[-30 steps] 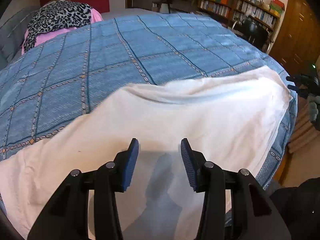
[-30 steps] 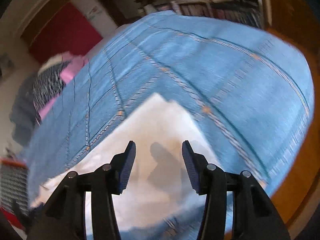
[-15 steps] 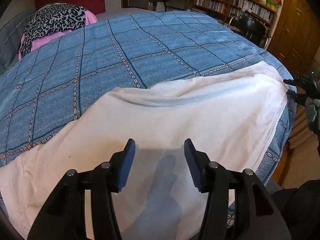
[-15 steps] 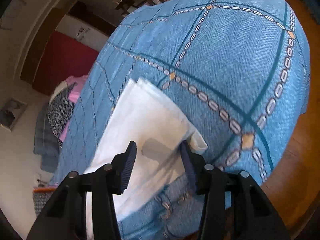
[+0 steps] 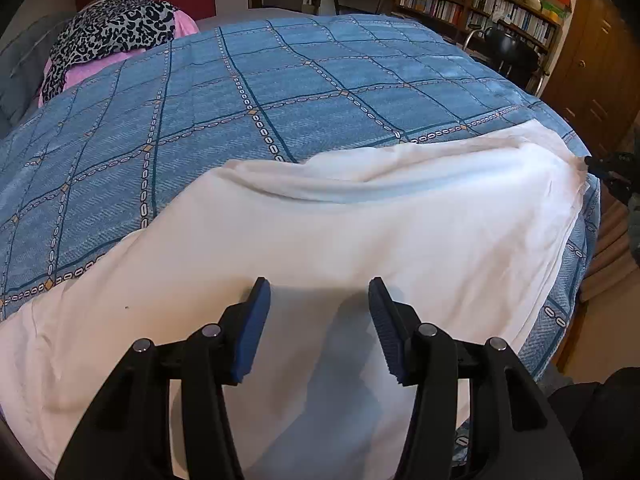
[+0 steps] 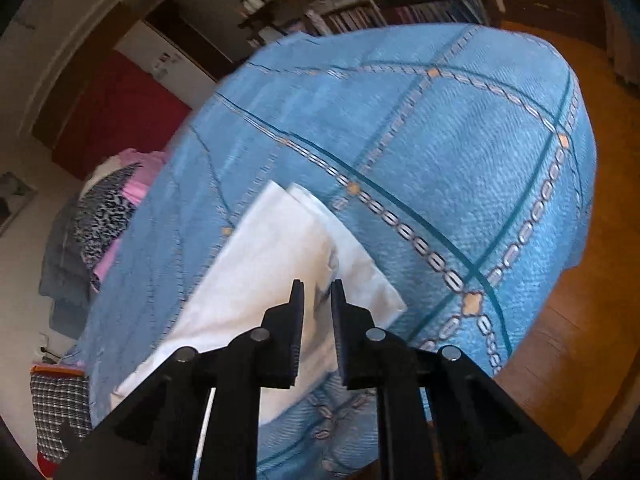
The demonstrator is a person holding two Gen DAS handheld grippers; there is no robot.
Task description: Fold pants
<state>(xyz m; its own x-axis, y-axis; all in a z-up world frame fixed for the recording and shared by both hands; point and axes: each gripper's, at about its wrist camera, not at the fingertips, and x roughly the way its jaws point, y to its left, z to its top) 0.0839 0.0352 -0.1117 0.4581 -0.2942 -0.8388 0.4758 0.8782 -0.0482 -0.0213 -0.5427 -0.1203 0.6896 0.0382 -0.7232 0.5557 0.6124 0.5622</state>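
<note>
White pants [image 5: 360,248] lie spread along the near edge of a bed with a blue checked cover [image 5: 280,92]. My left gripper [image 5: 318,312] is open and empty just above the middle of the pants. My right gripper [image 6: 318,300] is at the pants' end [image 6: 280,248] near the bed's corner, its jaws nearly closed on a pinch of the white cloth. It also shows in the left wrist view [image 5: 608,168] at the far right tip of the pants.
A leopard-print and pink pile [image 5: 108,40] lies at the bed's far left. Bookshelves [image 5: 480,4] and a dark chair [image 5: 512,52] stand beyond the bed. Wooden floor [image 6: 580,340] lies beside the bed's right corner.
My right gripper has closed from wide open onto the end of the pants. My left gripper has stayed open, moving slightly over the cloth.
</note>
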